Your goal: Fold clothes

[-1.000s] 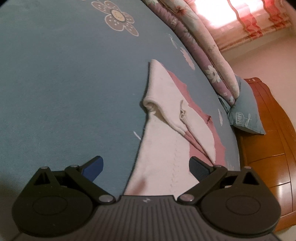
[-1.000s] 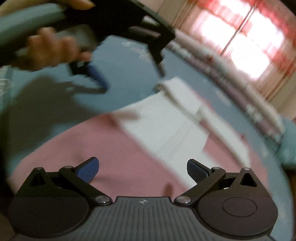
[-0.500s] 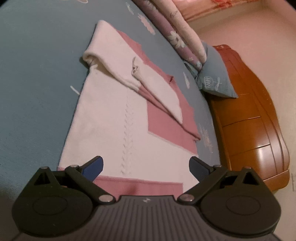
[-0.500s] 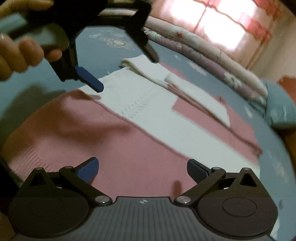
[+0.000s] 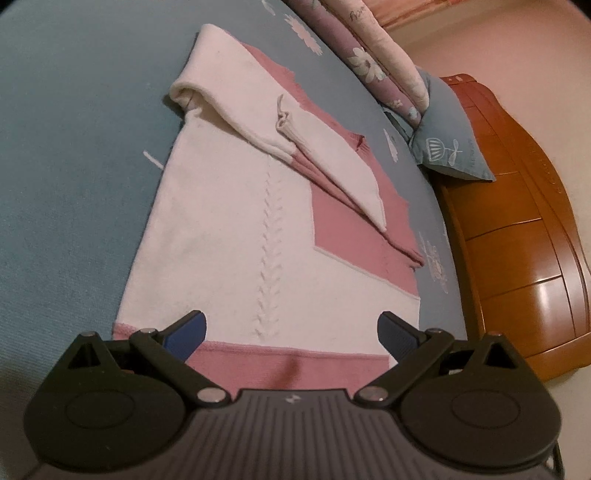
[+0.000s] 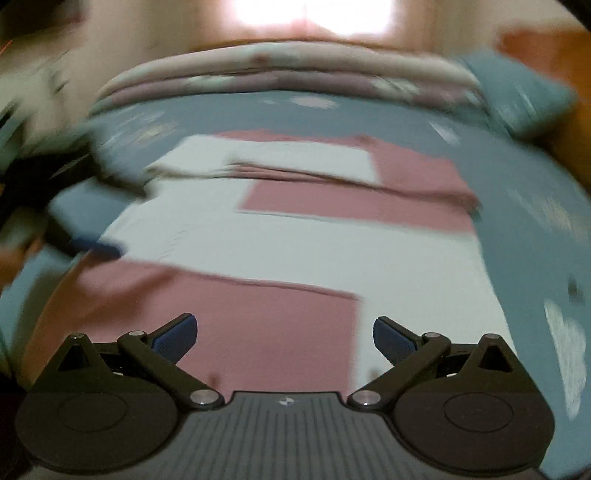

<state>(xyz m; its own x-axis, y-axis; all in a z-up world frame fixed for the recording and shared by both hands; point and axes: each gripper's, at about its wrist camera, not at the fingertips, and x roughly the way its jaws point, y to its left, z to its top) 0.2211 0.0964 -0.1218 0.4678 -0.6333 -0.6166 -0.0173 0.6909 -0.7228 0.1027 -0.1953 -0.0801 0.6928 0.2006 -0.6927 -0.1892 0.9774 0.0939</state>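
Note:
A pink and white knit sweater [image 5: 236,229] lies flat on the blue bedspread [image 5: 66,177], with both sleeves folded across its upper body. My left gripper [image 5: 291,334] hangs open just above the sweater's pink hem, nothing between its fingers. In the blurred right wrist view the same sweater [image 6: 295,236] spreads out ahead. My right gripper [image 6: 284,339] stands open over the pink lower part, empty. The left gripper's blue fingertip [image 6: 99,245] shows as a smear at the sweater's left edge.
A rolled floral quilt [image 5: 373,55] runs along the bed's far side, with a blue pillow [image 5: 447,136] at its end. A wooden headboard [image 5: 524,236] stands to the right of the bed. Bright curtains [image 6: 314,14] glow behind the quilt.
My left gripper has drawn back toward the sweater's pink hem, so more of the garment shows. My right gripper has swung right to face the sweater squarely; its view is blurred by motion.

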